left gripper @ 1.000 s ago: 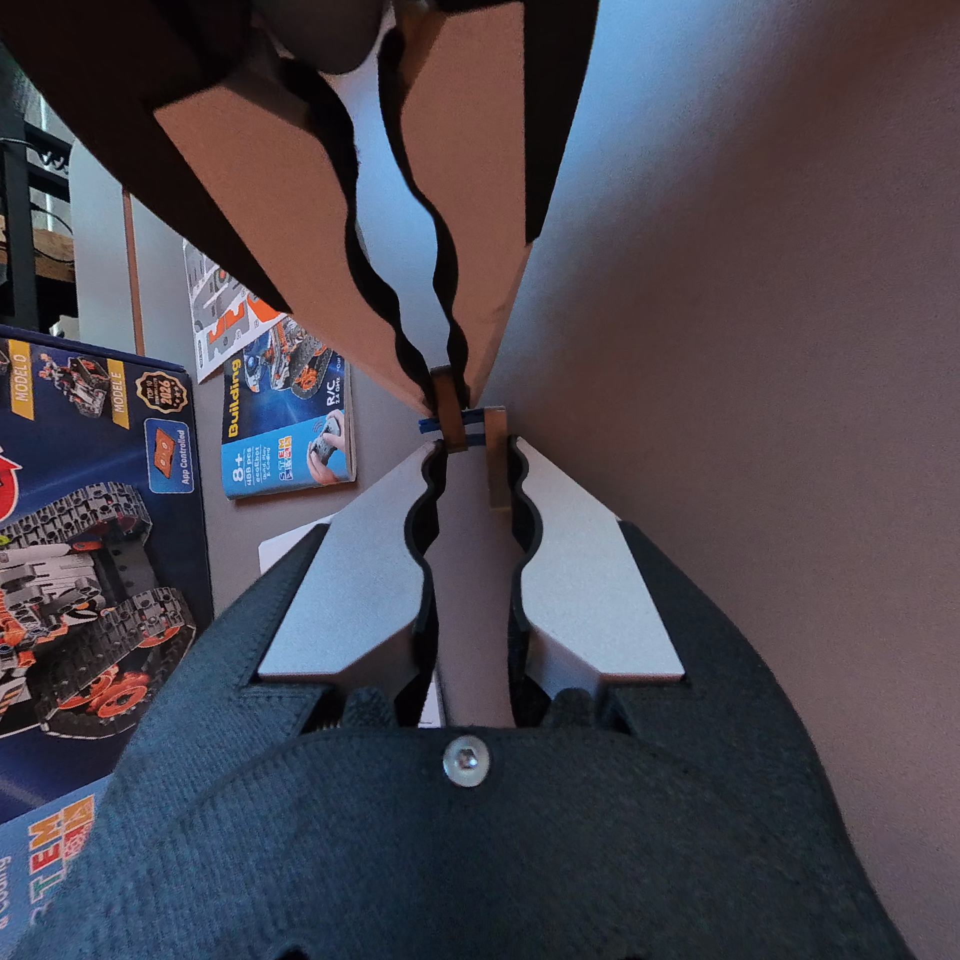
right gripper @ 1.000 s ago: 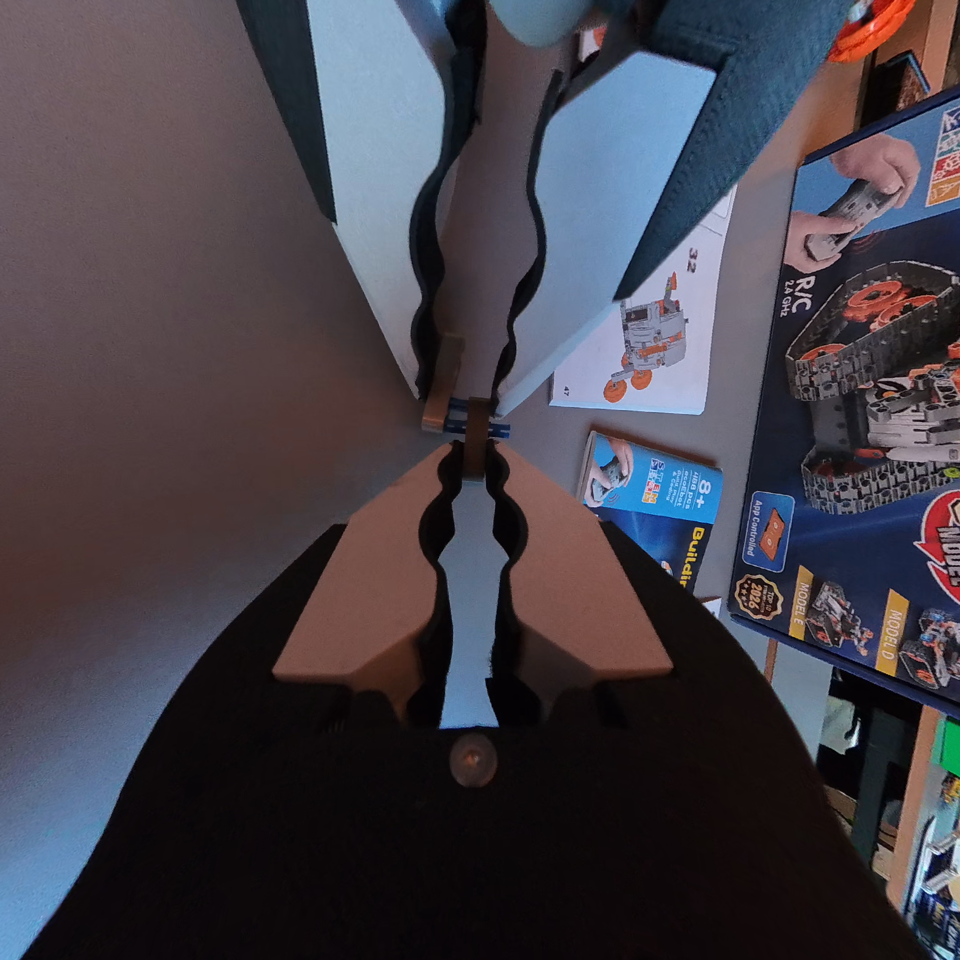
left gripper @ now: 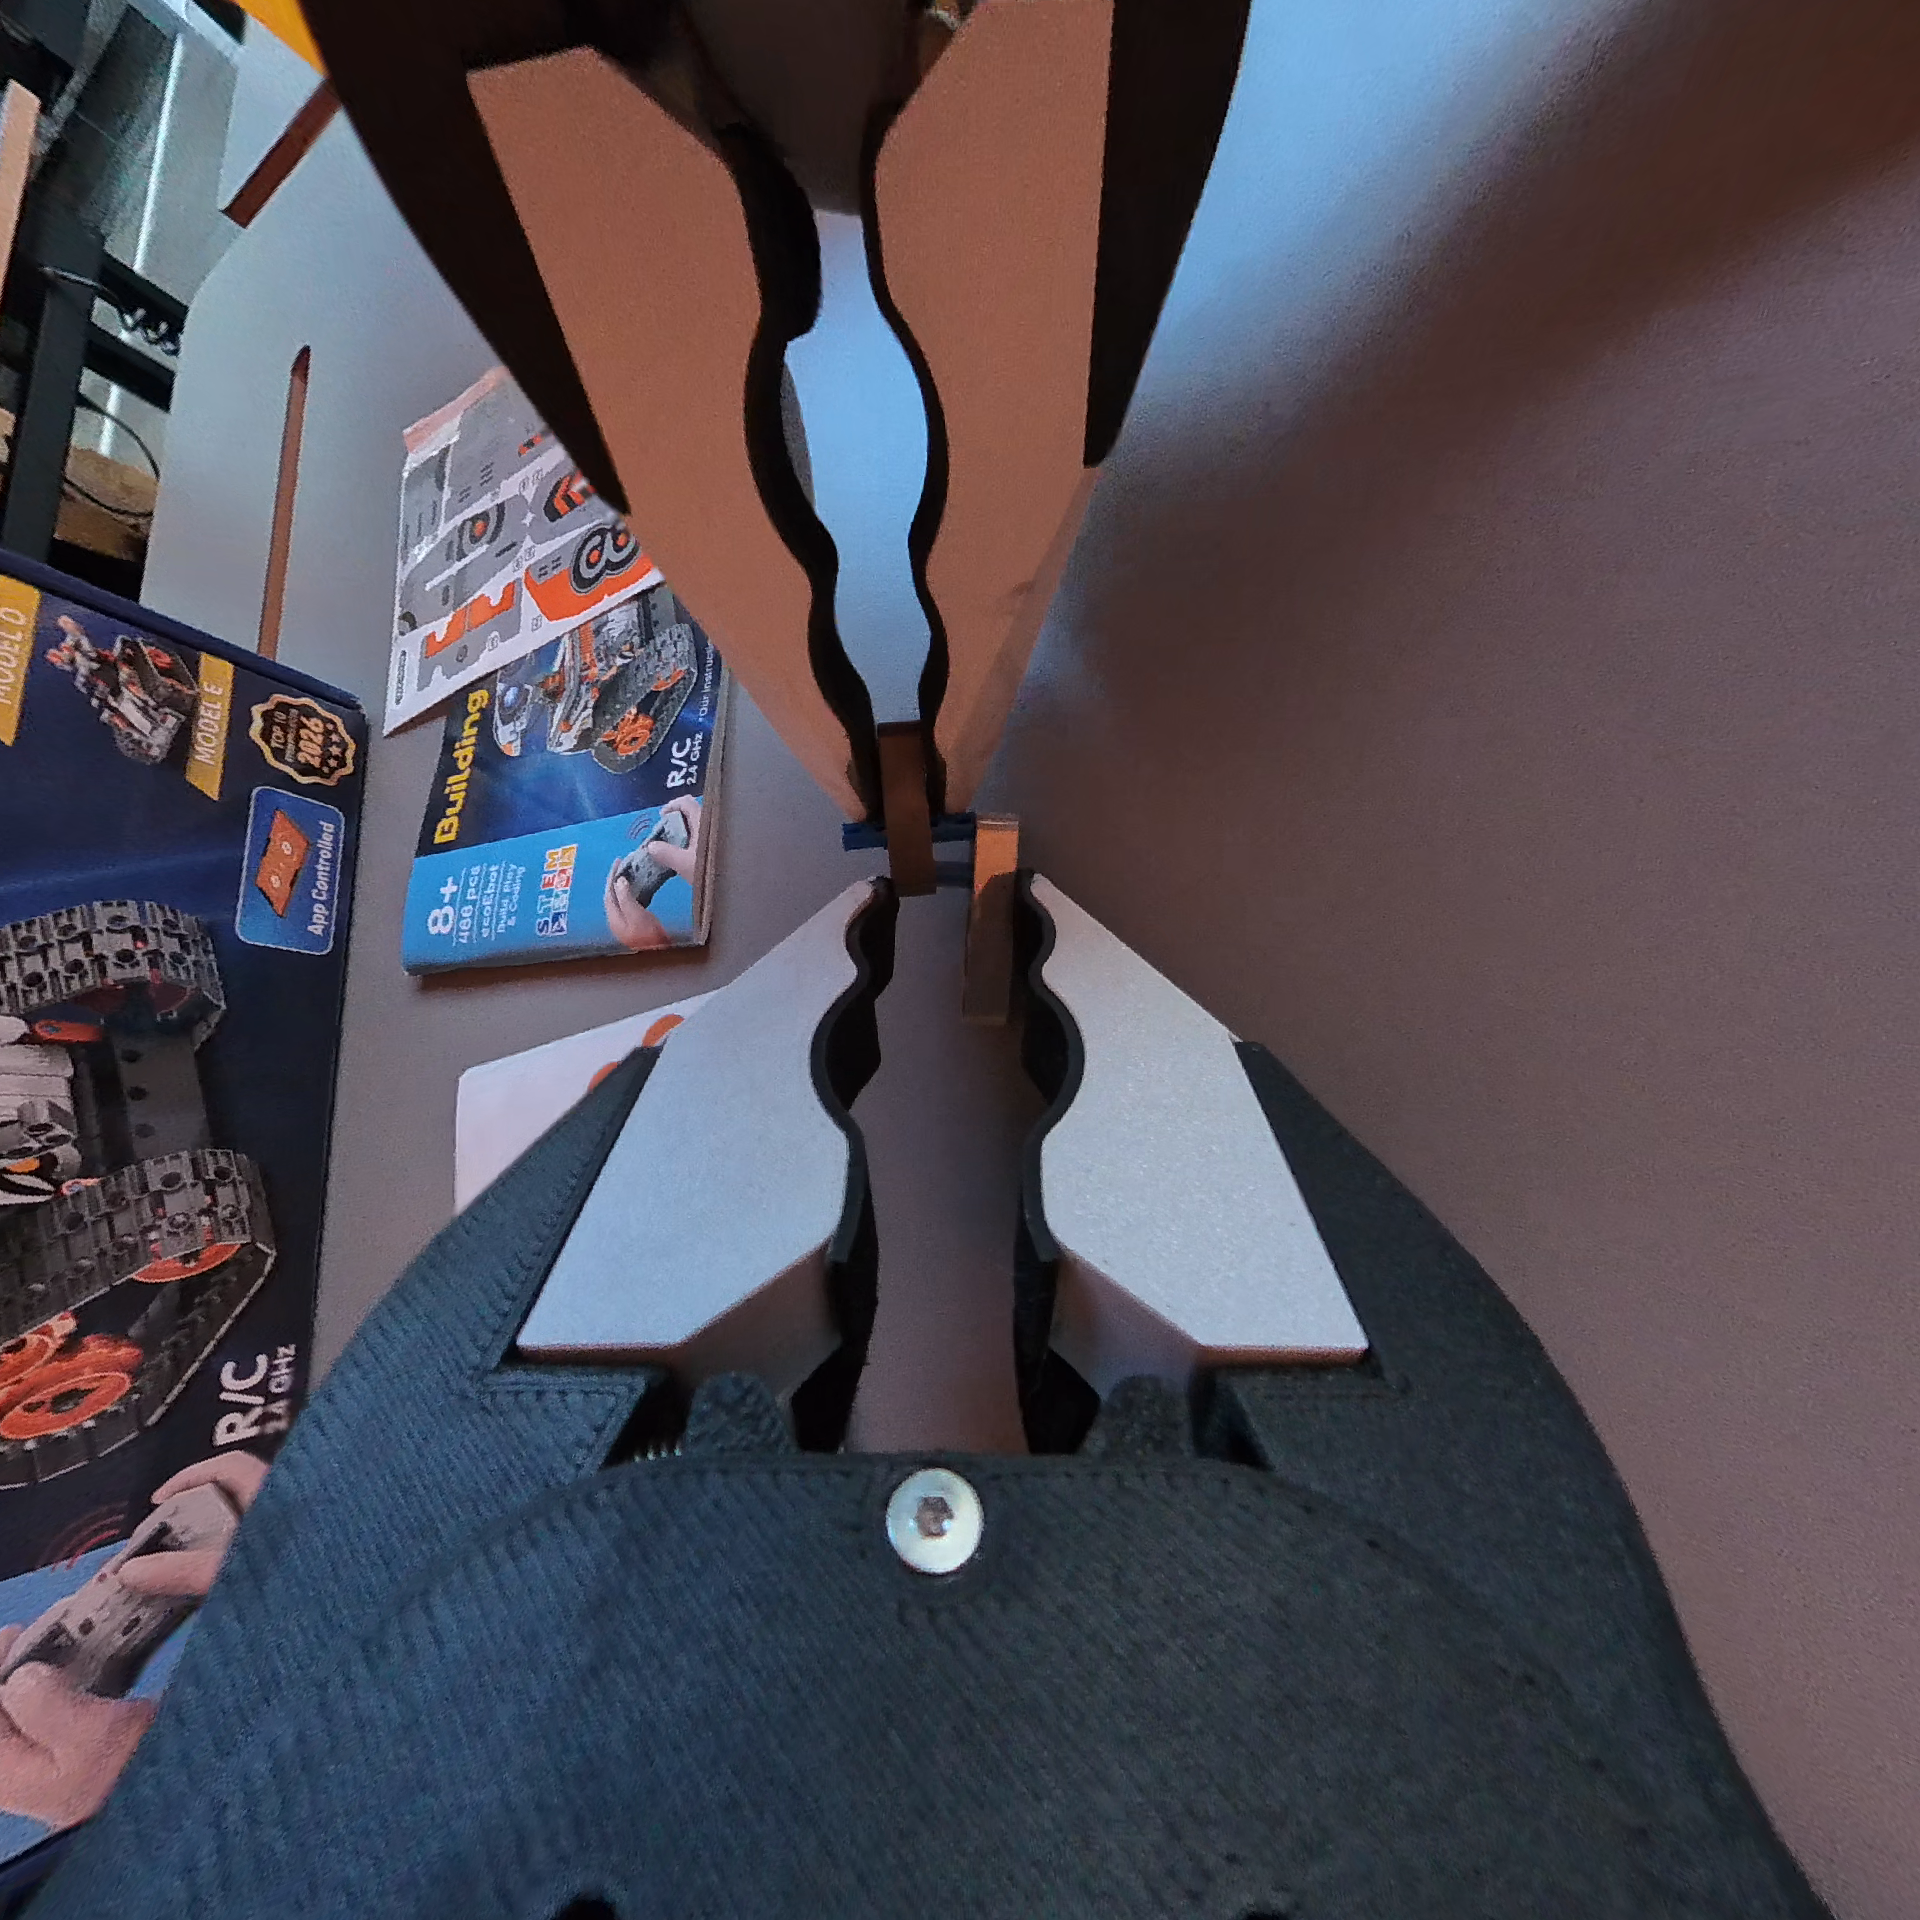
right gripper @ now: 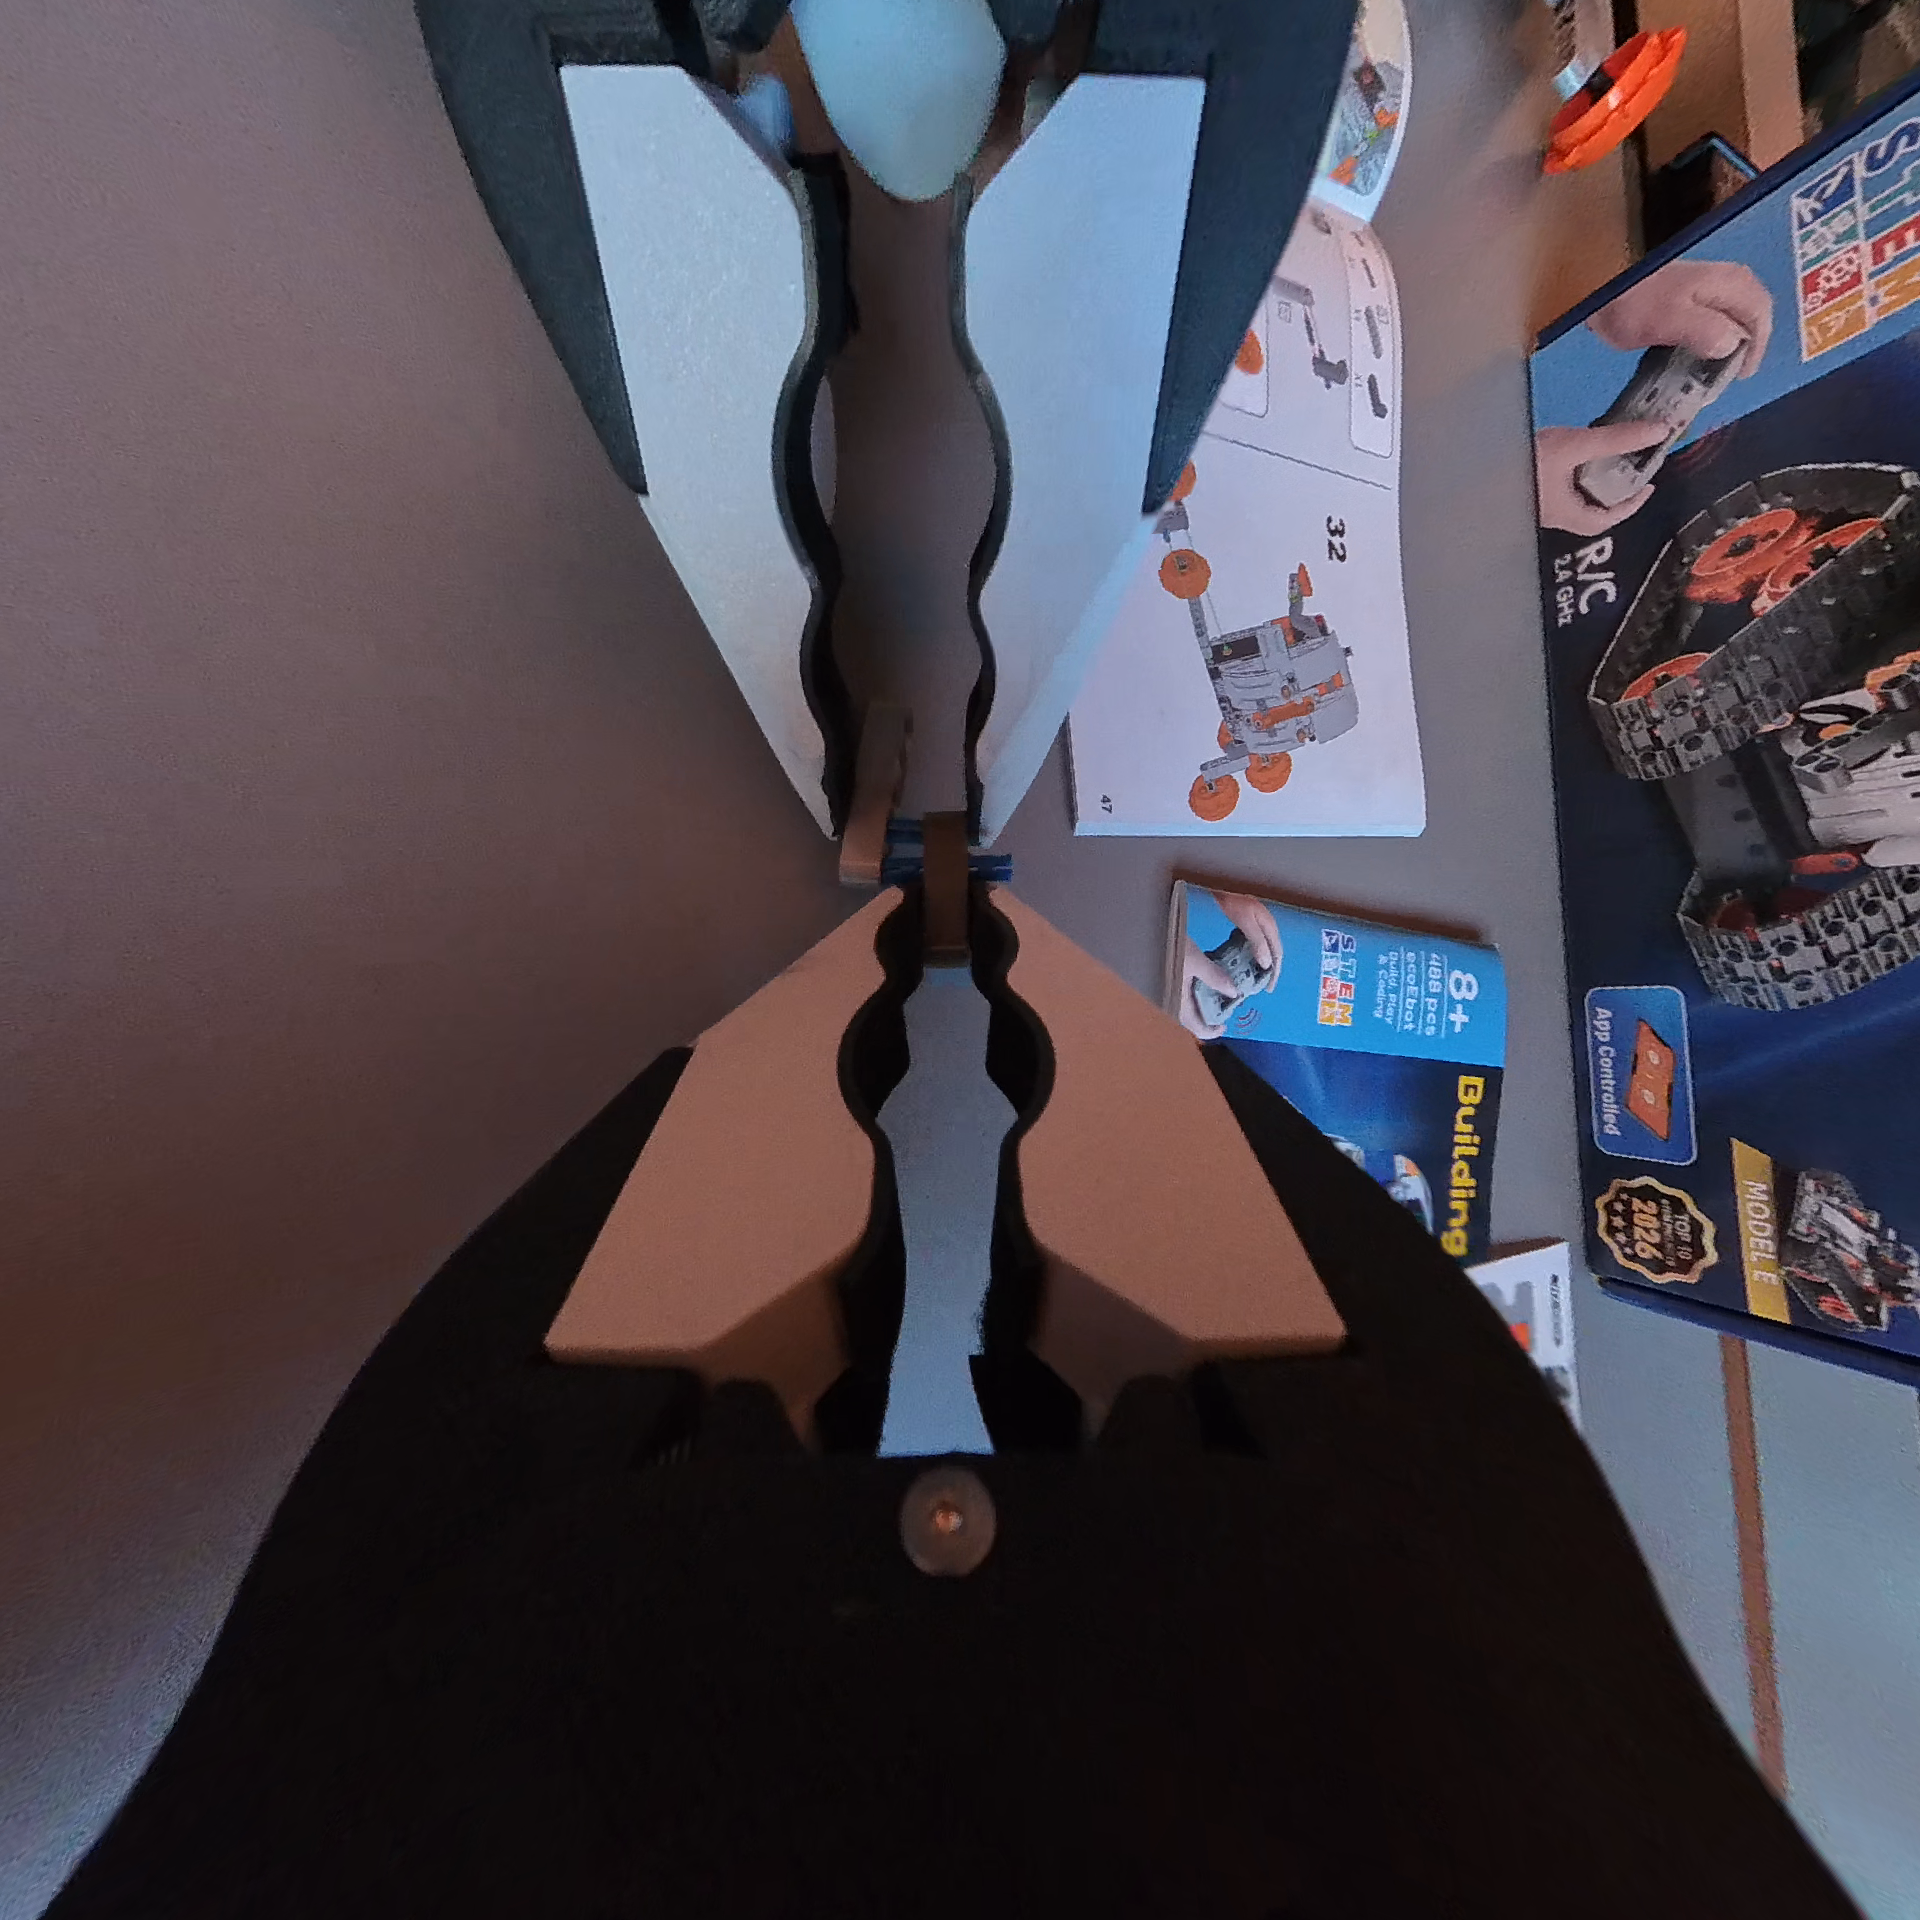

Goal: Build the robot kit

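Left wrist view
- Left claw [left gripper: 956, 894]: sitting partly closed at the frame's centre. The second brown beam [left gripper: 987, 935] is lying against its right-hand finger, and I cannot tell whether both fingers are pressing it.
- Right claw [left gripper: 904, 769]: reaching down from the top of the frame and pinching the first brown beam [left gripper: 906, 821] at its tips.
- Join: a blue pin [left gripper: 860, 833] is bridging the two beams, which are hanging above the bench [left gripper: 1507, 831].
- Risk: the second brown beam is likely hanging on little more than the pin. A twist from either claw could be pulling it off or dropping it.
- Count: two claws, two beams, one box [left gripper: 156, 1039] at left, one booklet [left gripper: 561, 831], one sticker sheet [left gripper: 488, 551]. The number of pins is too small to tell.

Right wrist view
- Right claw [right gripper: 940, 914]: clenching the first brown beam [right gripper: 945, 904] at mid-frame.
- Left claw [right gripper: 904, 821]: coming in from the top, with the second brown beam [right gripper: 873, 810] resting along its left-hand finger.
- Risk: the tips are crowding each other, so pushing further could be knocking the beams askew or bending the blue pin [right gripper: 992, 864].
- Count: one open manual page [right gripper: 1278, 665], one booklet [right gripper: 1351, 1018], one box [right gripper: 1766, 831] and one orange wheel [right gripper: 1610, 94] at upper right.
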Tool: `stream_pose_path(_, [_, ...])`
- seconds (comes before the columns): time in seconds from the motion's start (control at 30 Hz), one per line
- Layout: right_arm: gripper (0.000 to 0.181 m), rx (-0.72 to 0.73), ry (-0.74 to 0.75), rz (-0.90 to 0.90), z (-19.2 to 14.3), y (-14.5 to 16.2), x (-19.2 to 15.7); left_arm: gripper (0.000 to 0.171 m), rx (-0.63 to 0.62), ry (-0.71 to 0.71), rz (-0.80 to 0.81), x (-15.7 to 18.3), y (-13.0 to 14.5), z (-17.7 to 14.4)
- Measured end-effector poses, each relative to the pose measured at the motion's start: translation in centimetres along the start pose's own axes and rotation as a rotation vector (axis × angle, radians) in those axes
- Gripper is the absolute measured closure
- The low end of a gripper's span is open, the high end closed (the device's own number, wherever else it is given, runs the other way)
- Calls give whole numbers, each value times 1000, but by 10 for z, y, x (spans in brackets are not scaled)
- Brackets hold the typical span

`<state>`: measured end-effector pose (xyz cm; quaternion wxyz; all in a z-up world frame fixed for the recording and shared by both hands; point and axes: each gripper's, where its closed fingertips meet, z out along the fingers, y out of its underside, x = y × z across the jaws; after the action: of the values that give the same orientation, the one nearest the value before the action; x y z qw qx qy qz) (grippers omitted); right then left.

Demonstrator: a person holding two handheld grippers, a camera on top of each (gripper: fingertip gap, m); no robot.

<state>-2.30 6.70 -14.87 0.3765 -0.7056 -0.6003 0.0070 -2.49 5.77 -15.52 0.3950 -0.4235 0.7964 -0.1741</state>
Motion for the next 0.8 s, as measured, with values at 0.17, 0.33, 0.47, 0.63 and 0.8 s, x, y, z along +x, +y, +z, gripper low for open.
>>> stream_pose_path(0.17, [175,-11,-2,90,0,2,1,151,14,-9,-30,-1,0,1])
stream_pose_path(0.33, [175,13,-61,164,1,2,1,151,13,-16,-35,-2,1,1])
stream_pose_path(0.47, [175,25,-92,182,2,2,1,151,22,2,-74,-2,1,1])
stream_pose_path(0.63, [175,0,-92,135,1,3,-2,151,30,60,-153,0,0,2])
stream_pose_path(0.8, [175,-31,-49,121,0,2,-1,149,17,21,-94,-1,-1,2])
